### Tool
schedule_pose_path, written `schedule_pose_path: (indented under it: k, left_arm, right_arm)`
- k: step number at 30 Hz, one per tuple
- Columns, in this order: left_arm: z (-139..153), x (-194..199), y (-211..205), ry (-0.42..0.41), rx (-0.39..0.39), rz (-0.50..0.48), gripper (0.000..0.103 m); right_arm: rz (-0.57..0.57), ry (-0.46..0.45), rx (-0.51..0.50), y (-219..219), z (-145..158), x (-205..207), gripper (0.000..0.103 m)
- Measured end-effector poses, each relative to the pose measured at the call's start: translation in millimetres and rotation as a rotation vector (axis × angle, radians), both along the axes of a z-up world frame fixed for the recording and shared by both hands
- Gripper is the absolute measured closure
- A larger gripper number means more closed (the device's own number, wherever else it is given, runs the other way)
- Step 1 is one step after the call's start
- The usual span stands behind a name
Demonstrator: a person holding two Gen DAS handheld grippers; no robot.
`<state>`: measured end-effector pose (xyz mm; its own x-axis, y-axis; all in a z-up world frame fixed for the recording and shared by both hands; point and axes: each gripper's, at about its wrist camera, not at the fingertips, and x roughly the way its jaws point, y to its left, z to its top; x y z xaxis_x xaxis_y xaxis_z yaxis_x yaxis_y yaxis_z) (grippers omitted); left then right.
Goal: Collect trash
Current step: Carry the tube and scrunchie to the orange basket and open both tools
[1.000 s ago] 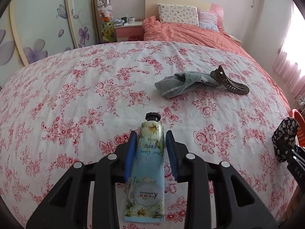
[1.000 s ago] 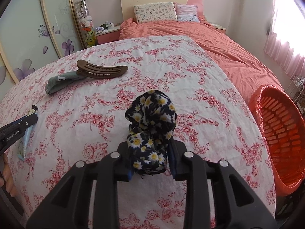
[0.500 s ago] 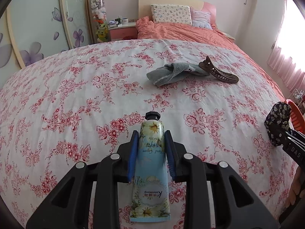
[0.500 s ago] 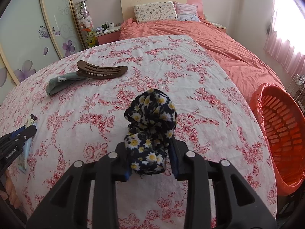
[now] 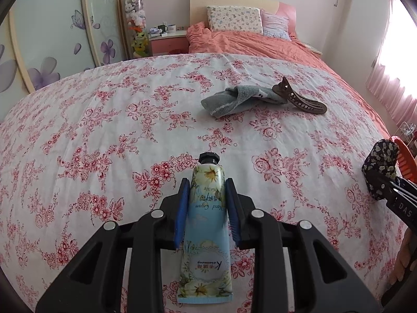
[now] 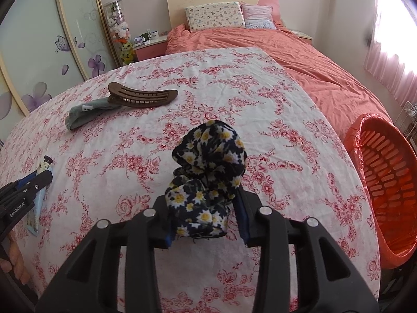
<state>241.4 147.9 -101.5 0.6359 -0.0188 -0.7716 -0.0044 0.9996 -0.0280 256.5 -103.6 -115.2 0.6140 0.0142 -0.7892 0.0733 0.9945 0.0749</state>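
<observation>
Two tongs [image 5: 207, 203] [image 6: 206, 208]: left clamping hand-cream tube [image 5: 207, 224], right (jaws just widening) around scrunchie [image 6: 208, 172].

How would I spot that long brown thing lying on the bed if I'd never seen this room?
Start at the flowered bedspread, on its far left part toward the wardrobe. There a grey sock lies crumpled, and the brown hair clip rests against its end. It is the only hard, curved, toothed piece there.

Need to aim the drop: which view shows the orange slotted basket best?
Right wrist view: the orange slotted plastic basket shows its rim and slotted inside, beside the bed. Left wrist view catches only a sliver of rim.
</observation>
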Motion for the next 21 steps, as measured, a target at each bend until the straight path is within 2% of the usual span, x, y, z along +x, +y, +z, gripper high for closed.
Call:
schedule_pose_path:
  k: [4,5,6,9,21]
  left_arm:
    - [1,0,2,-0.001,-0.011,0.002,0.074]
    - [1,1,2,-0.002,-0.012,0.001,0.075]
    - [1,1,2,-0.002,-0.007,-0.001,0.075]
    - [1,1,-1,-0.002,0.025,-0.011,0.075]
    - [14,-4,-4,-0.014,0.024,-0.003,0.075]
  right_arm:
    - [-0.001,-0.004,0.021,-3,0,-1,0.066]
    - [-0.008,-0.008,0.031,-6,0,-1,0.069]
    - [-0.016,-0.012,0.040,-9,1,-2,0.080]
    - [-0.025,-0.022,0.089,-18,1,-3,0.086]
    - [-0.023,-0.088,0.114,-27,24,-23,0.087]
